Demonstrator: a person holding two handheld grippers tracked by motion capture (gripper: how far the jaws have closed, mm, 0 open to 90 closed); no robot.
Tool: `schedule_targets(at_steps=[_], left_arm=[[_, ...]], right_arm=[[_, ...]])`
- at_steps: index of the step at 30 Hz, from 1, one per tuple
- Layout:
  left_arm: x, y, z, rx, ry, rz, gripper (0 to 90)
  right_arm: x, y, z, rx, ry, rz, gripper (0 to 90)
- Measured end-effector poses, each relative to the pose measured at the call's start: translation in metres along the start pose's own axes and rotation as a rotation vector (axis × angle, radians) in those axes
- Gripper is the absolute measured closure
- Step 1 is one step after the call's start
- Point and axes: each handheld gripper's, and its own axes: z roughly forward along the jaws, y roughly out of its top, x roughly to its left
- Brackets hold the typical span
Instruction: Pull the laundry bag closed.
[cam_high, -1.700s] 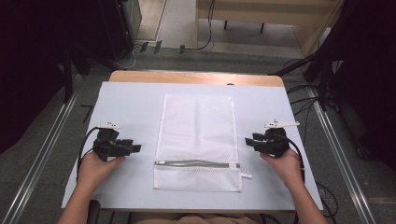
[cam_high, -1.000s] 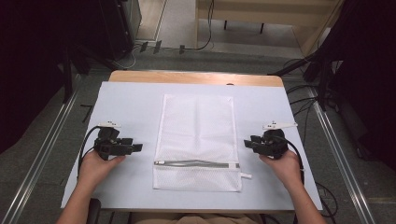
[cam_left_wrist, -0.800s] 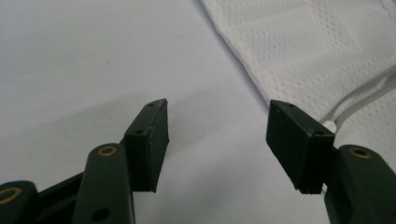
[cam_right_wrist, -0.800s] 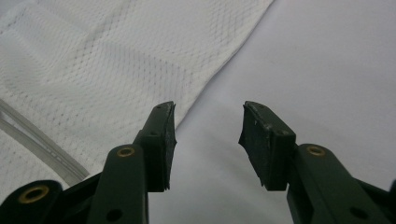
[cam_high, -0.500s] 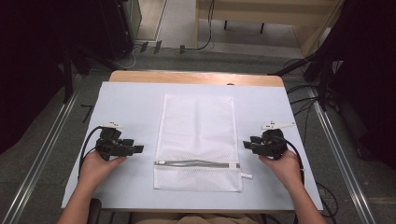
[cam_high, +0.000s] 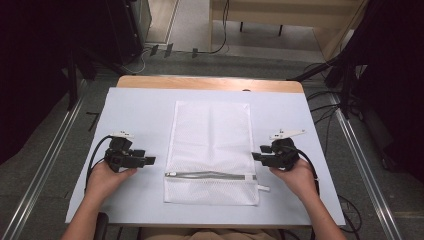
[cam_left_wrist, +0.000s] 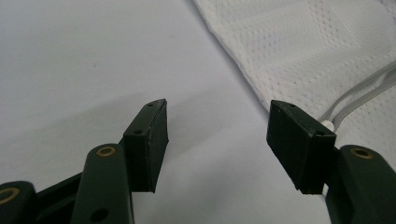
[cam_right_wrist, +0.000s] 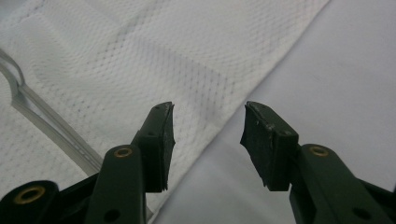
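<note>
We held the left gripper and right gripper, both released with the right's jaws just widening on nothing, flanking the white rectangular mesh laundry bag lying mid-tabletop toward the near edge; next, probably, 2 side-hem grasps.

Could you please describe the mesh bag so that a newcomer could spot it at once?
On the pale sheet covering the table, look midway between the two hand-held tongs. The mesh bag lies flat there, a white rectangle; its grey zipper across the near end sets it apart.

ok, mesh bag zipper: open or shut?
Shut, as far as visible. The zipper runs as one closed grey line across the mesh bag, which lies flat.
</note>
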Motion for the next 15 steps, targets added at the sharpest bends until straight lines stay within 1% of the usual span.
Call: schedule_targets(at_steps=[1,2,3,4,5,6,8,9,10,12,15], left_arm=[[0.000,0.000,0.000,-0.004,-0.001,0.004,39.2],[0.000,0.000,-0.001,-0.008,-0.007,0.001,39.3],[0.000,0.000,-0.001,-0.011,-0.007,0.000,39.3],[0.000,0.000,-0.002,-0.013,-0.002,-0.002,39.2],[0.000,0.000,-0.002,-0.011,0.001,-0.002,39.2],[0.000,0.000,-0.002,-0.010,0.003,-0.004,39.2],[0.000,0.000,-0.002,-0.016,0.006,0.004,39.8],[-0.001,0.000,-0.002,-0.017,0.010,0.011,39.8],[-0.001,0.000,-0.003,-0.011,0.016,0.014,40.0],[-0.001,0.000,-0.002,-0.013,0.014,0.004,41.8],[0.000,0.000,-0.002,-0.019,0.012,-0.001,42.0]], right_arm=[[0.000,0.000,0.000,0.000,0.000,0.000,54.5],[0.004,0.004,-0.001,0.000,0.005,-0.013,56.2],[0.004,0.004,-0.001,0.000,0.005,-0.013,56.2],[0.009,0.007,-0.003,0.000,0.017,-0.016,56.5],[0.009,0.007,-0.003,0.000,0.017,-0.016,56.5],[0.014,0.010,-0.002,-0.003,0.022,-0.035,56.5],[0.020,0.013,-0.002,-0.005,0.022,-0.047,56.1],[0.020,0.013,-0.002,-0.005,0.022,-0.047,56.1],[0.022,0.015,-0.002,-0.006,0.027,-0.057,56.5],[0.025,0.018,-0.001,-0.002,0.044,-0.059,59.0],[0.029,0.022,0.003,0.002,0.065,-0.055,60.7]])
